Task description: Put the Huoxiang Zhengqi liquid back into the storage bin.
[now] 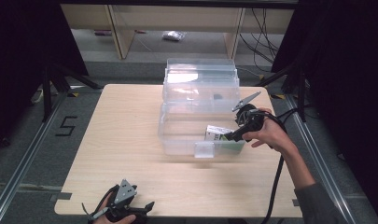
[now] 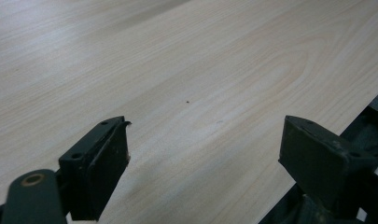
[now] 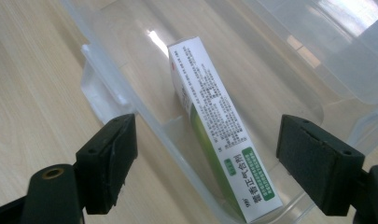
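From the high view, a clear plastic bin (image 1: 191, 122) stands at the far middle of the pale wooden table (image 1: 126, 154), its hinged lid (image 1: 200, 81) thrown back behind it. A white and green carton (image 1: 218, 134) lies inside at the bin's near right corner, its print too small to read here, and a "5" is marked on the floor at the left. The right gripper (image 1: 229, 136) reaches over the bin's right wall, its tips just at the carton, while the left gripper (image 1: 147, 206) rests at the table's near edge, partly cut off by the frame. In the left gripper view, the left gripper (image 2: 203, 154) stands wide open over bare wood, holding nothing. In the right gripper view, the right gripper (image 3: 205, 163) gapes wide, its pads clear of the carton (image 3: 214, 126), which stands on a long edge against the bin's wall (image 3: 130, 102); fine Chinese print covers its white side, mostly too fine to read, with larger characters near the green end.
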{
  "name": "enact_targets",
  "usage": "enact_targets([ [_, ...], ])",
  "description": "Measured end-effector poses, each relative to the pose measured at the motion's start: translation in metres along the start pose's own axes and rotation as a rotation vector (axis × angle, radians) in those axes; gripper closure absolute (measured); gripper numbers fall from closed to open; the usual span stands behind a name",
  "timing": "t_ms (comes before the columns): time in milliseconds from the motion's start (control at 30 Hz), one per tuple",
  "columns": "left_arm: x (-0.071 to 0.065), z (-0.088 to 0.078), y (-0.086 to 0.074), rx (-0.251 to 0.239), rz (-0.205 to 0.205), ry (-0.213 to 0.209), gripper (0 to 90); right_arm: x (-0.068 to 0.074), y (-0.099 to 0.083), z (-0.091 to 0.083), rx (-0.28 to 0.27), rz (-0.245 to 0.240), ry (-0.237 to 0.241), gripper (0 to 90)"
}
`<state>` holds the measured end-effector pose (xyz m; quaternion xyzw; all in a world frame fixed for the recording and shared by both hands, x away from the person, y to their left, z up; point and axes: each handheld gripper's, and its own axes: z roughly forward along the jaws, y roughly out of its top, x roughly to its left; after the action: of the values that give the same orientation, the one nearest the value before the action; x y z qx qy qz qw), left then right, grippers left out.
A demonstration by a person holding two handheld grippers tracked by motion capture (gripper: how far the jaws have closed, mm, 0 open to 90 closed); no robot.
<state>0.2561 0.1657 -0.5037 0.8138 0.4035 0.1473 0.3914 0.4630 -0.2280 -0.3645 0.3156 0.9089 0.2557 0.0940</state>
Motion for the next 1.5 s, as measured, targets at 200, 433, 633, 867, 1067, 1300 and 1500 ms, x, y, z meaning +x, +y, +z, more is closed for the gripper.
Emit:
enact_targets([
  [200, 0.0, 0.0, 0.001, 0.004, 0.007, -0.002, 15.0, 0.009, -0.004, -0.004, -0.031, 0.025, 0.0, 19.9],
  [433, 0.0, 0.0, 0.0, 0.002, 0.003, 0.002, 15.0, 0.018, -0.008, -0.004, -0.074, 0.044, -0.011, 18.3],
  [633, 0.0, 0.0, 0.0, 0.004, 0.003, 0.001, 15.0, 0.022, -0.013, -0.006, -0.084, 0.055, -0.011, 17.5],
  [867, 0.0, 0.0, 0.0, 0.004, 0.004, 0.0, 15.0, 0.028, -0.018, -0.007, -0.084, 0.089, -0.005, 17.4],
  [1067, 0.0, -0.001, 0.001, 0.016, 0.007, 0.0, 15.0, 0.034, -0.025, -0.007, -0.125, 0.058, -0.032, 17.4],
  [1300, -0.001, 0.0, 0.001, 0.001, -0.004, -0.001, 15.0, 0.036, -0.031, -0.009, -0.128, 0.06, -0.026, 17.1],
  [1500, -0.001, 0.0, 0.001, 0.001, -0.005, 0.0, 15.0, 0.038, -0.038, -0.011, -0.148, 0.056, -0.01, 16.6],
])
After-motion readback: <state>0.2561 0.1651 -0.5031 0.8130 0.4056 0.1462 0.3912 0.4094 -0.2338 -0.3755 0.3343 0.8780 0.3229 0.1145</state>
